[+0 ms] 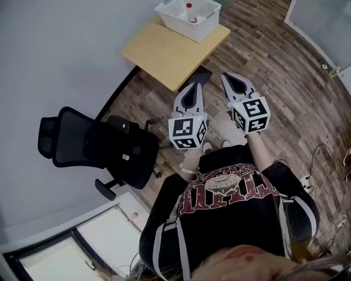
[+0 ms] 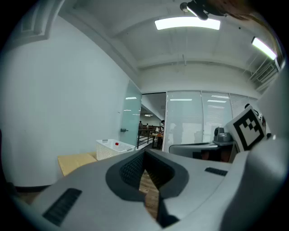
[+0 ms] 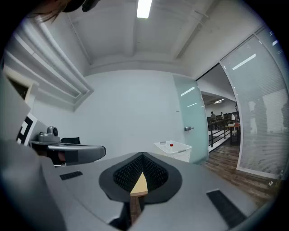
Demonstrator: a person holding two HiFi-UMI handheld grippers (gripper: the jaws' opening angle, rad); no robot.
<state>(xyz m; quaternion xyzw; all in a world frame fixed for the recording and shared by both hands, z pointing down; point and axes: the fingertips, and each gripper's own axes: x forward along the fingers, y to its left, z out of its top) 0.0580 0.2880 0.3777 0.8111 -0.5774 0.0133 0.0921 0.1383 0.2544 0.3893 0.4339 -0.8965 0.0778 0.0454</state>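
Note:
I hold both grippers side by side at chest height over the wood floor, pointing toward a small light-wood table (image 1: 164, 52). The left gripper (image 1: 193, 89) is shut with nothing in it; in the left gripper view its jaws (image 2: 145, 151) meet at the tip. The right gripper (image 1: 235, 80) is shut too and holds nothing, and its jaws (image 3: 142, 154) also close at the tip. A white mesh basket (image 1: 189, 21) stands on the table's far end with a small red-capped bottle (image 1: 190, 11) inside. The basket (image 2: 113, 148) (image 3: 174, 149) shows ahead in both gripper views.
A black office chair (image 1: 98, 145) stands at the left by the white wall. A dark flat object (image 1: 201, 76) lies on the floor under the table's near edge. Cables (image 1: 323, 159) lie on the floor at the right. A glass partition (image 3: 253, 117) lies beyond.

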